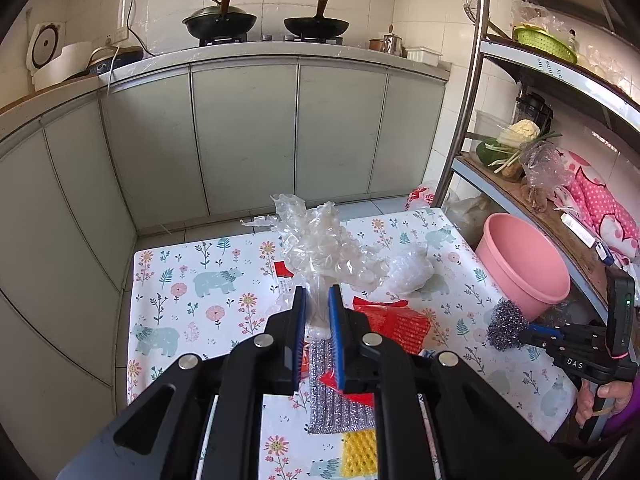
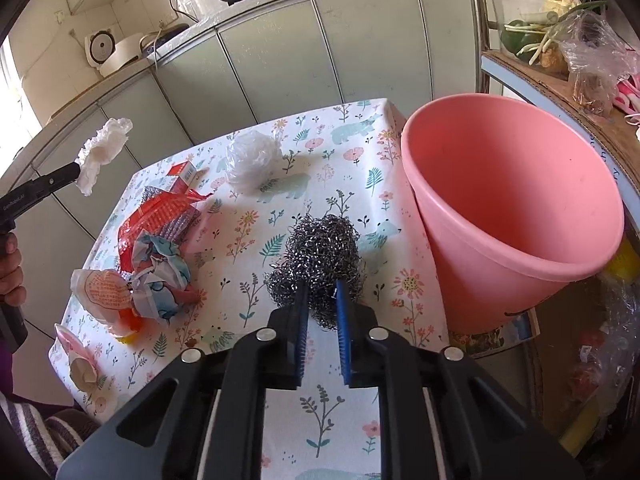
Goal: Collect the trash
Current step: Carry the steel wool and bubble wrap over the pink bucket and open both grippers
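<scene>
1. Left of the pink plastic bucket, well apart from it and above the floral bear-print tablecloth, a crumpled wad of clear plastic film hangs in the air; it looks whitish and bunched in the right wrist view.
2. Clamped on the lower neck of that film, the left gripper has its blue pads pressed close on it, and it is tilted downward over the table.
3. Nearer the bucket, just beside its wall, a grey tangled steel-wool scourer sits at the table's edge, wiry and rounded.
4. The right gripper has just been closing and now pinches the scourer's near side between its pads, pointing steeply down.
5. A hand grips the right gripper's handle at the frame edge.
6. Beneath the left gripper, red and silver wrappers are partly hidden by its body; whether the scourer is lifted off the cloth cannot be told.
</scene>
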